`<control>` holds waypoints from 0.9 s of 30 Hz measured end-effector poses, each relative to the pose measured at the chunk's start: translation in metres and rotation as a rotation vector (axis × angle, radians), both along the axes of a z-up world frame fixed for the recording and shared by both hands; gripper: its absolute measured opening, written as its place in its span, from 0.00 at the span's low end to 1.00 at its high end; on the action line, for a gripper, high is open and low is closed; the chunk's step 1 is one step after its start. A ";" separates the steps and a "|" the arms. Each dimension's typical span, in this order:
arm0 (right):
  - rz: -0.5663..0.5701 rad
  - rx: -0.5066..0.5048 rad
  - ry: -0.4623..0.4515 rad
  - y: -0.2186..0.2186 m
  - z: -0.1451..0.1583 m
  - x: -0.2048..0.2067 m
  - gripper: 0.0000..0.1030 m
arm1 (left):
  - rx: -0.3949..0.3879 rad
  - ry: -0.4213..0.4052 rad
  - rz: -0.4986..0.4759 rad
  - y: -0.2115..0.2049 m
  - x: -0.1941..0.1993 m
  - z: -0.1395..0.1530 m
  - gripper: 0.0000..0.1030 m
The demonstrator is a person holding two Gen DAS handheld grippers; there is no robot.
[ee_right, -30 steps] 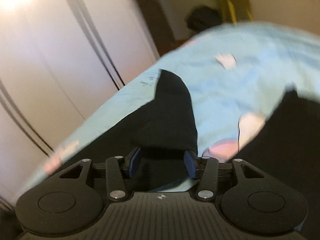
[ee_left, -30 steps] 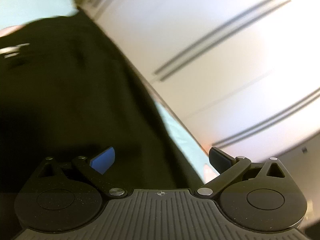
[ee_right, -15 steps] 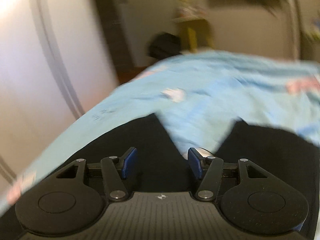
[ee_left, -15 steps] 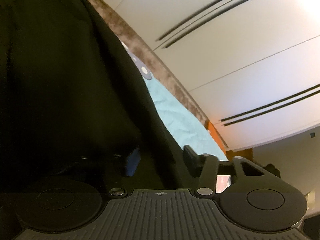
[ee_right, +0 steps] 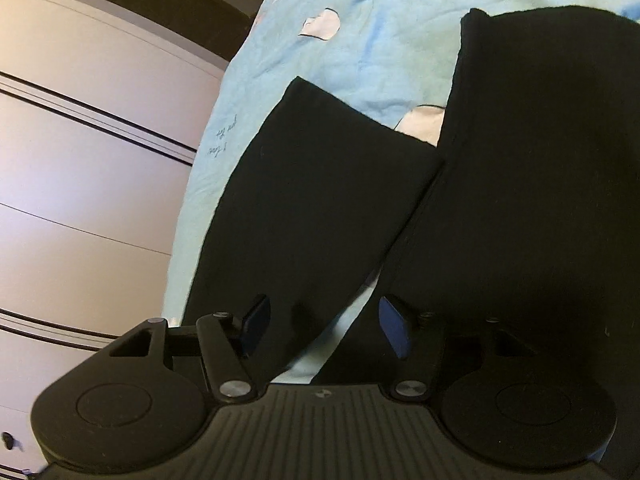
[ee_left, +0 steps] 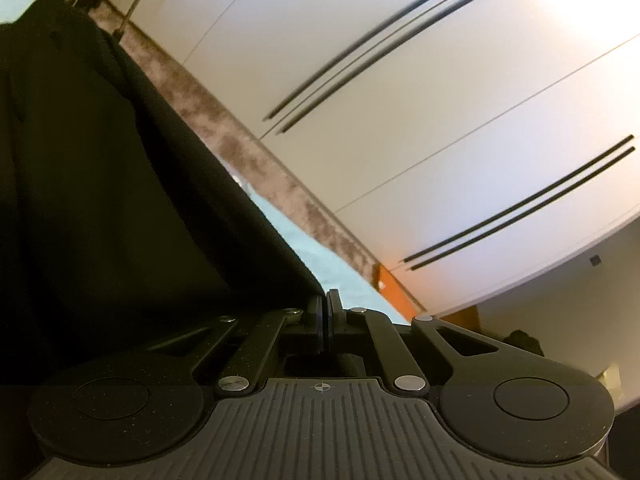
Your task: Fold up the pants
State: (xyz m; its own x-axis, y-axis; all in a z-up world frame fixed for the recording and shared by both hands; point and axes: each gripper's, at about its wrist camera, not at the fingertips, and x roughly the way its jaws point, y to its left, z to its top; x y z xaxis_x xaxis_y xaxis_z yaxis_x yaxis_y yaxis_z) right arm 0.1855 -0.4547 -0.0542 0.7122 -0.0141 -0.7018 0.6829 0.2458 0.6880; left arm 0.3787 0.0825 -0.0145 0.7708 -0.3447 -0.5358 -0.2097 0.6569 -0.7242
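The black pants (ee_right: 520,184) lie on a light blue bedsheet (ee_right: 392,32). In the right wrist view one leg (ee_right: 312,200) runs up the middle and a wider part fills the right side. My right gripper (ee_right: 324,326) is open, low over the gap between the two legs, its blue pads (ee_right: 394,330) apart. In the left wrist view the pants (ee_left: 100,200) fill the left half as a dark sheet. My left gripper (ee_left: 324,312) is shut on the pants' edge, where the fabric runs into the closed fingers.
White wardrobe doors (ee_left: 440,100) with dark handle grooves stand beside the bed, also in the right wrist view (ee_right: 80,160). A strip of brown floor (ee_left: 256,160) runs between the bed and the wardrobe. White patches (ee_right: 320,26) mark the sheet.
My left gripper went from wide open to shut on the pants' edge. My right gripper stayed open and swung down close over the pant legs.
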 end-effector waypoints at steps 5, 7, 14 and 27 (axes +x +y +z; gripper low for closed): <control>-0.031 -0.004 -0.085 -0.003 -0.016 0.003 0.55 | 0.006 -0.019 0.000 -0.002 -0.015 0.002 0.03; -0.048 -0.019 -0.109 -0.004 -0.021 0.002 0.36 | 0.012 -0.024 -0.001 0.001 -0.003 -0.004 0.03; 0.015 -0.002 -0.265 -0.013 -0.043 0.020 0.03 | -0.008 -0.064 0.045 0.003 -0.057 -0.007 0.03; 0.246 -0.577 -0.272 -0.020 0.111 -0.093 0.02 | 0.090 -0.160 0.059 -0.031 -0.255 -0.011 0.03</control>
State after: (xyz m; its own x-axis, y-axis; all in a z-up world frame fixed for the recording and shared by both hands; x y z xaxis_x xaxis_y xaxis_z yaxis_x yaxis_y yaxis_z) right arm 0.0925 -0.4747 0.0572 0.8925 -0.1475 -0.4262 0.3817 0.7506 0.5394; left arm 0.1238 0.0513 -0.0257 0.8660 -0.2530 -0.4314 -0.1362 0.7106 -0.6903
